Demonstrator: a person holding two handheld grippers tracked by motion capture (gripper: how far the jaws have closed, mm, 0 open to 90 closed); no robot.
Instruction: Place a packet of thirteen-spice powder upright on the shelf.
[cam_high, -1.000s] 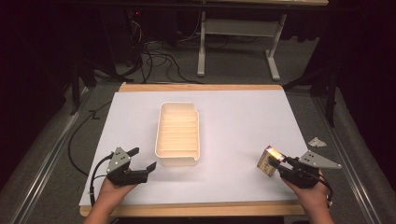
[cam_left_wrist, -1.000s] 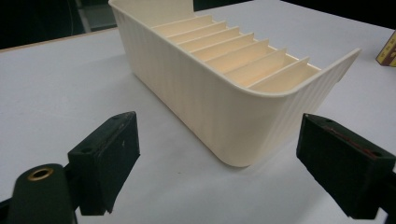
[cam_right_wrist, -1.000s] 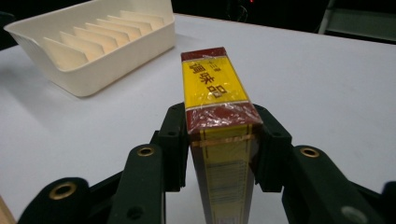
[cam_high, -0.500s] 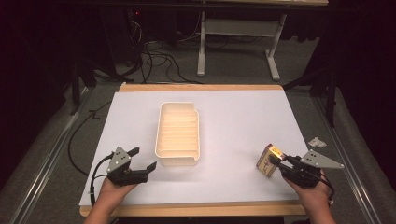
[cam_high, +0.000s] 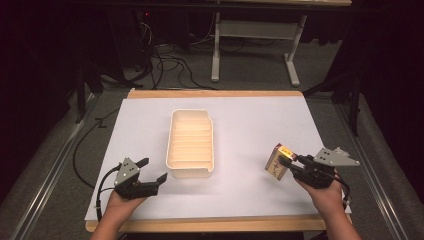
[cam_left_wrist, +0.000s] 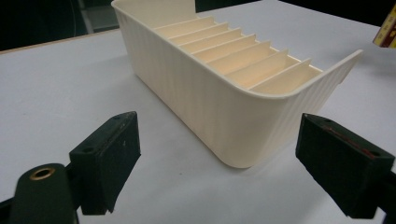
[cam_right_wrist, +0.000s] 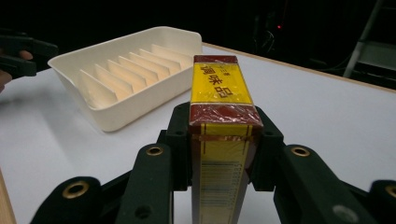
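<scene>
There is one cream plastic tray with thin walls inside (cam_high: 190, 145). It has seven slots. There is one yellow and dark red box (cam_high: 278, 161). There are two black grippers, one on the left (cam_high: 150, 176) and one on the right (cam_high: 286, 164). One white table (cam_high: 250, 125) is under them all.

the right gripper (cam_high: 286, 164) has lifted the yellow box (cam_high: 276, 162) slightly off the white sheet (cam_high: 250, 130).

From my remote seat, the right gripper (cam_right_wrist: 223, 154) covered the lower sides of the yellow-and-red box (cam_right_wrist: 219, 88), whose bottom ran off the frame; its small print was too fine to read. In the left gripper view, the divided tray (cam_left_wrist: 196, 93) lost its far end to the top edge. The bench (cam_high: 300, 220) hid both forearms' lower reaches.
</scene>
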